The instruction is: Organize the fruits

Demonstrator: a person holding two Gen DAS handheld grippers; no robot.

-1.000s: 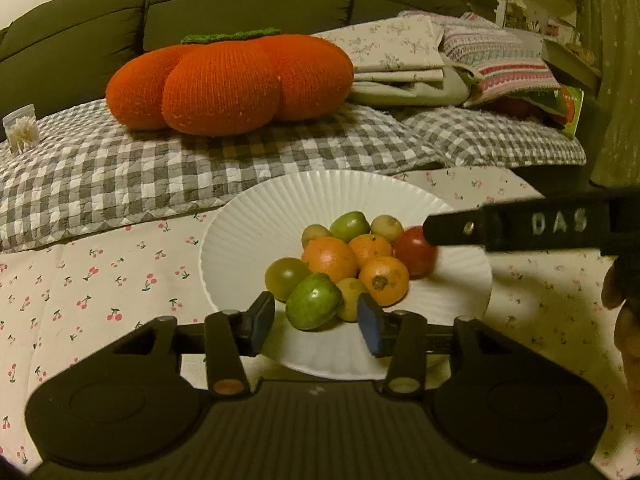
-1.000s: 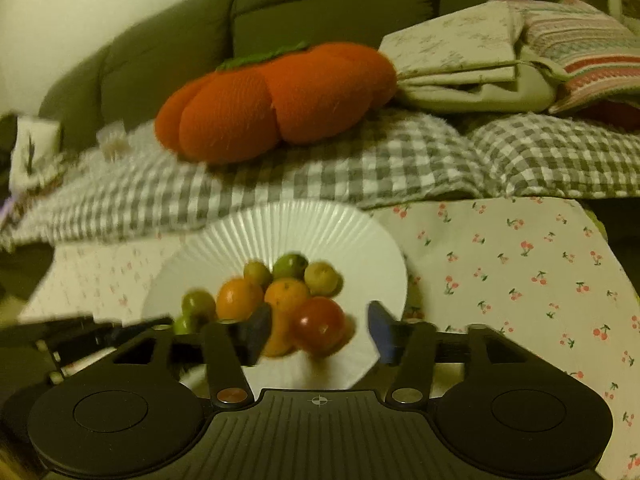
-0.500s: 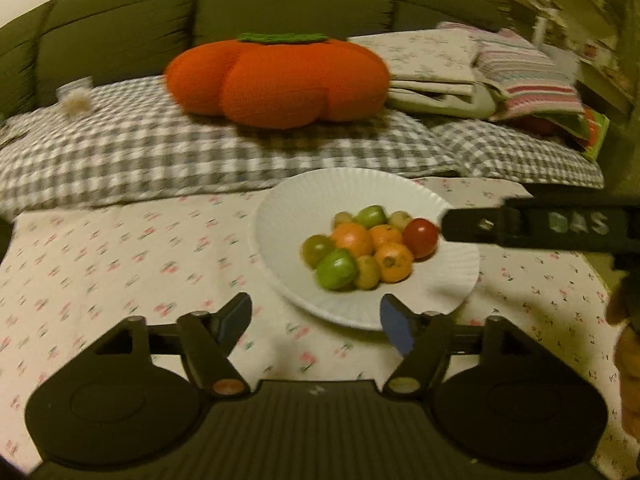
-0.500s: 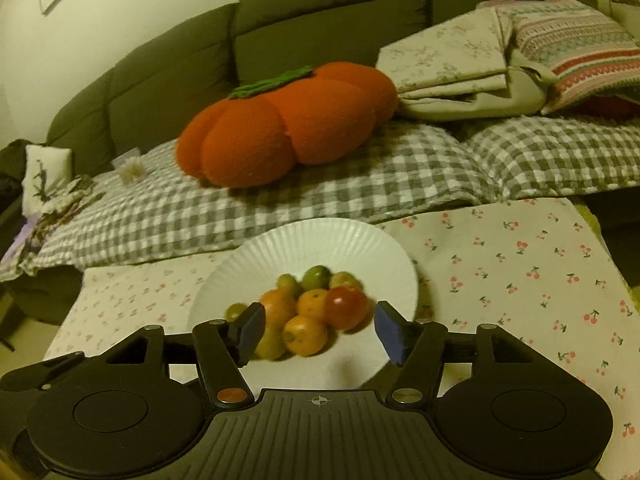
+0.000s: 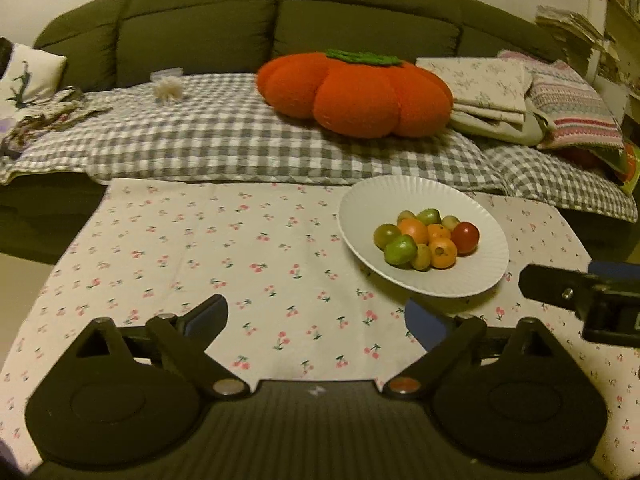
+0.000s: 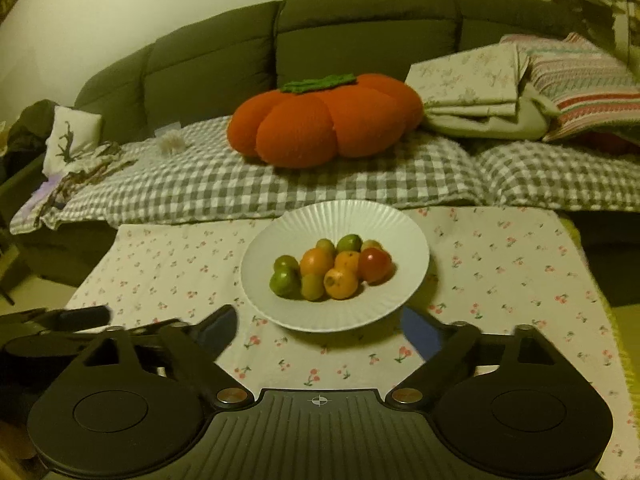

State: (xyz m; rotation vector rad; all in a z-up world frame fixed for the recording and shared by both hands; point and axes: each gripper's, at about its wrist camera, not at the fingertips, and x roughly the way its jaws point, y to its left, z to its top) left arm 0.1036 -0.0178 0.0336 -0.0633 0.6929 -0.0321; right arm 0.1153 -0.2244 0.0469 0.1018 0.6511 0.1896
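Left wrist view: left gripper (image 5: 316, 318) hangs over the cherry-print cloth (image 5: 240, 264) with fingers spread wide, holding nothing. Right gripper (image 6: 318, 328) is likewise wide apart and empty, just short of the white plate (image 6: 360, 216), where the fruits (image 6: 332, 268) lie piled.

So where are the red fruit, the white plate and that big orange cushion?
red fruit (image 6: 375, 265), right wrist view, its middle.
white plate (image 6: 340, 216), right wrist view, bare far rim.
orange cushion (image 5: 354, 94), left wrist view, its front.
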